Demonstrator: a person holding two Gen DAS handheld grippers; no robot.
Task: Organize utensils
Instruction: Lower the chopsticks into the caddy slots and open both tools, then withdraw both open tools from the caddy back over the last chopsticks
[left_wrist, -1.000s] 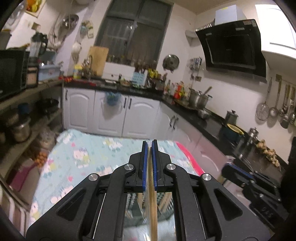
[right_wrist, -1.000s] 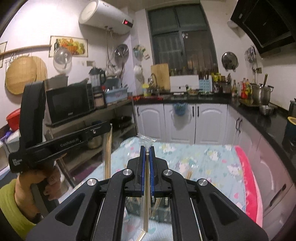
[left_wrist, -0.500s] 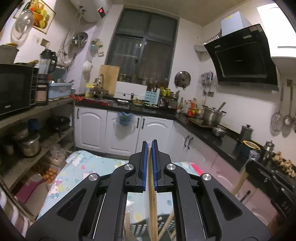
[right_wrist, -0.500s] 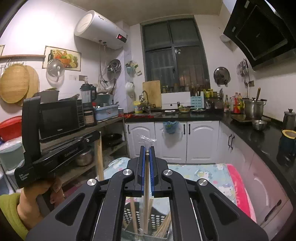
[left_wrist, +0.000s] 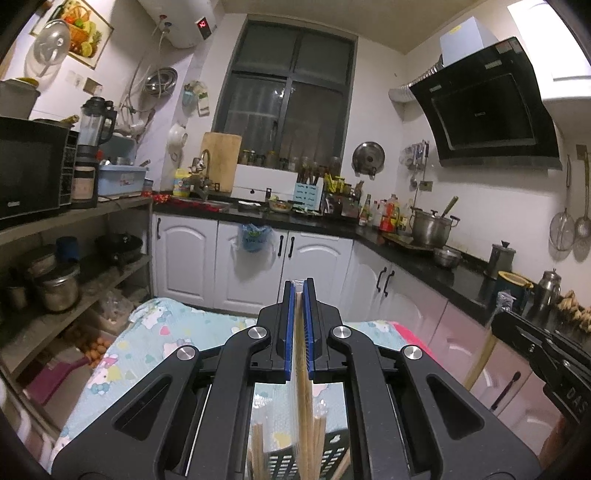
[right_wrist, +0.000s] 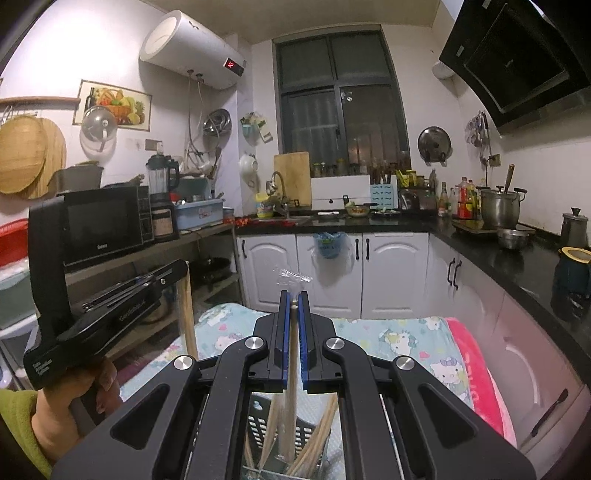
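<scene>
Both clamped tight: left hand-held gripper (left_wrist: 299, 328) pinches wrapped chopsticks (left_wrist: 303, 402), right hand-held gripper (right_wrist: 294, 339) pinches a wrapped chopstick (right_wrist: 291, 369), both above the black basket (right_wrist: 295, 430).

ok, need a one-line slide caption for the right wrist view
Right gripper shut on plastic-wrapped chopsticks above a slotted holder already holding chopsticks; left gripper beside it.

I held a wrapped chopstick (left_wrist: 300, 373) upright in each gripper above the black slotted holder (right_wrist: 291, 430) of leaning chopsticks (right_wrist: 320, 439).
</scene>
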